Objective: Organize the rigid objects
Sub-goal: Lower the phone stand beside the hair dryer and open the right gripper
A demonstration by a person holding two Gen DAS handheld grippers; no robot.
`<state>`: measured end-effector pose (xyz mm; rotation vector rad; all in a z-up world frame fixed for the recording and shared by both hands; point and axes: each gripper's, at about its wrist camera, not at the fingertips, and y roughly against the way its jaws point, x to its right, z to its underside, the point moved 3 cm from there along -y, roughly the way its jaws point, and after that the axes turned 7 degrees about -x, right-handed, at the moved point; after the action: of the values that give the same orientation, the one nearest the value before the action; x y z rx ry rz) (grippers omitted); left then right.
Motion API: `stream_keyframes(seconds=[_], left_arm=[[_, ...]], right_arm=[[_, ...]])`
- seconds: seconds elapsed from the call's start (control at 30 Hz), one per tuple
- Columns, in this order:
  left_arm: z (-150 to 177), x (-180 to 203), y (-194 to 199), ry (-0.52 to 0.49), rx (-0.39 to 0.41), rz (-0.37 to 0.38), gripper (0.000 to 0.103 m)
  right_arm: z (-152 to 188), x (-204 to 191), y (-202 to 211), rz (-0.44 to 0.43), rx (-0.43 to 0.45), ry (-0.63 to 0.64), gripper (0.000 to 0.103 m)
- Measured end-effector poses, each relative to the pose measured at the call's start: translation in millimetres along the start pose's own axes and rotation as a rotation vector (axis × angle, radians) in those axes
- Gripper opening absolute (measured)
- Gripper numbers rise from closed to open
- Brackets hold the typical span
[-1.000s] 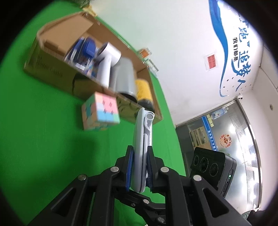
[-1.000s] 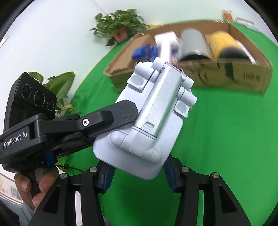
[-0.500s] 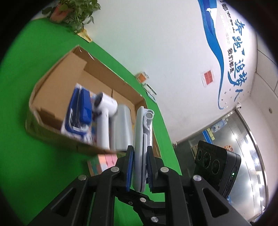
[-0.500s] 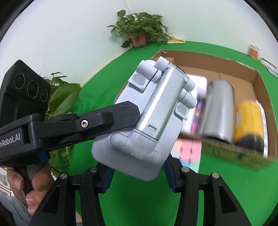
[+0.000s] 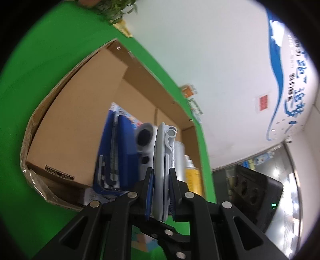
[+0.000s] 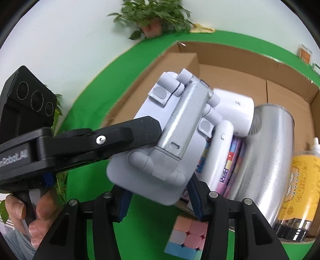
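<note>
We see the left gripper (image 5: pixel 161 192) pinching a pale grey phone stand (image 5: pixel 160 172) edge-on, its blue pads pressed flat against both faces of the plate. In the right wrist view the same stand (image 6: pixel 160 156) shows its broad side, with a folded silver arm and grey hinges on it, and the left gripper's black finger (image 6: pixel 138 132) lies across it from the left. The right gripper (image 6: pixel 160 198) is partly spread, its two blue-padded fingers standing either side of the stand's lower corner; we cannot tell whether they actually press on it.

A hand (image 6: pixel 26 216) grips the handle of the left gripper at the lower left of the right wrist view. The right gripper points steeply down over the box, the left one at a shallower slant.

The stand hangs in the air over the near wall of an open cardboard box (image 5: pixel 80 104) that sits on the green table (image 5: pixel 30 80). Inside the box lie a blue package (image 5: pixel 118 152), a white hair dryer (image 6: pixel 234 112), a silver cylinder (image 6: pixel 268 156) and a yellow bottle (image 6: pixel 300 180), packed side by side towards the right end; the left end is bare cardboard. A pastel puzzle cube (image 6: pixel 186 238) sits on the table just outside the box's near wall, under the right gripper. A potted plant (image 6: pixel 152 18) stands at the table's far edge.
</note>
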<state>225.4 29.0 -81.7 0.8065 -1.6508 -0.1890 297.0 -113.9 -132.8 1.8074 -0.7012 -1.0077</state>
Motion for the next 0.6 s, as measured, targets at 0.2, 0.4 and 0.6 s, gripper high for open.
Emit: stream_keyframes(seconds=[0.2,0.4,0.6], left_arm=[[8,-1,-4,-0.024,0.058,-0.089,0.014],[19,27,22,-0.158,0.163,-0.208,0.067],[41,56,71,-0.328,0.355,-0.359,0.086]], right_arm=[[16,6,12,0.032,0.012,-0.018,0.056],[52,1,51,0.173,0.134,-0.026,0.084],[98,-7,88,0.369,0.357,-0.048,0.102]])
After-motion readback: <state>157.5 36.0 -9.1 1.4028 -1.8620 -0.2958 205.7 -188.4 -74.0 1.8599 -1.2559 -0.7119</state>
